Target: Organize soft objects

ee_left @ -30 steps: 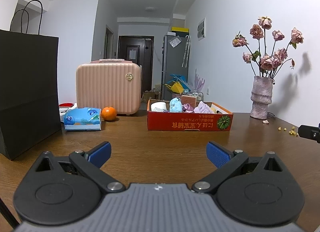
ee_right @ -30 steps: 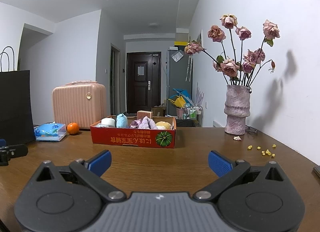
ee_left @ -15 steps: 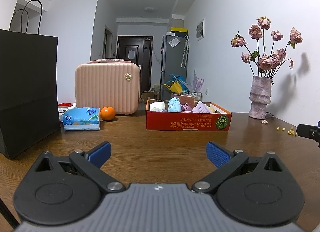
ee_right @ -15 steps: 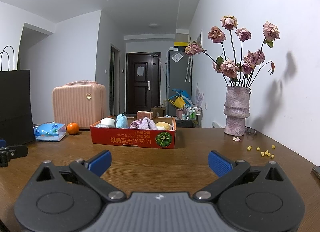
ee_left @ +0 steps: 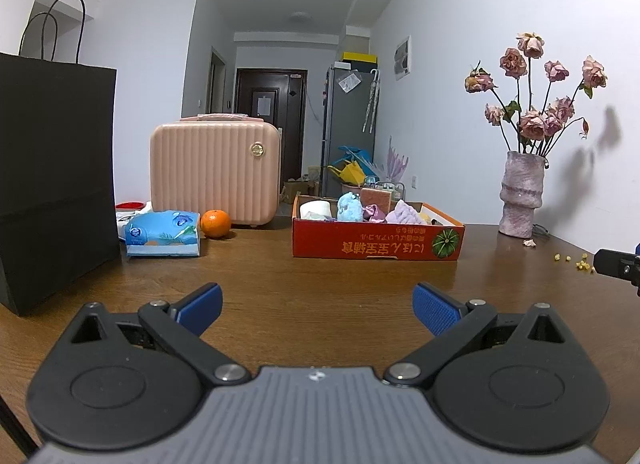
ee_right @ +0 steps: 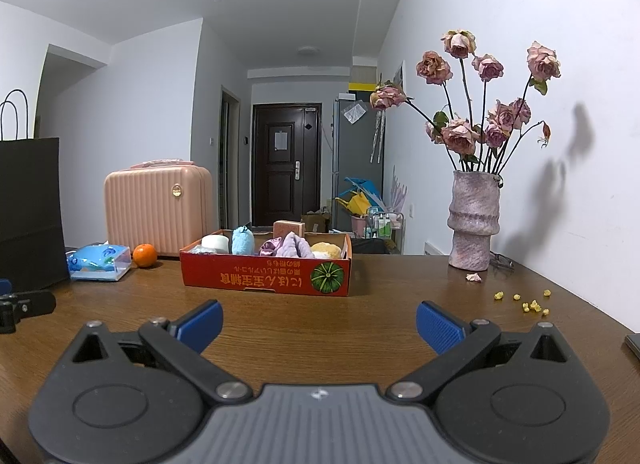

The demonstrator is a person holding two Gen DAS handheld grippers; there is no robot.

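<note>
A red cardboard box [ee_left: 376,242] [ee_right: 266,274] stands on the brown table. It holds several soft things: a white roll [ee_left: 316,209], a blue plush [ee_left: 349,206] [ee_right: 243,240], a purple cloth [ee_left: 404,216] [ee_right: 294,246], a brown sponge block [ee_right: 289,229] and a yellow sponge [ee_right: 326,250]. My left gripper [ee_left: 318,308] is open and empty, low over the table, well short of the box. My right gripper [ee_right: 320,318] is open and empty, also short of the box.
A black paper bag [ee_left: 52,184] stands at the left. A pink case [ee_left: 214,172], an orange [ee_left: 215,223] and a blue tissue pack [ee_left: 162,238] lie left of the box. A vase of dried roses [ee_right: 474,220] stands at the right, with yellow crumbs [ee_right: 528,304] nearby.
Both views have shifted very slightly; the grippers stay open and nothing on the table has moved.
</note>
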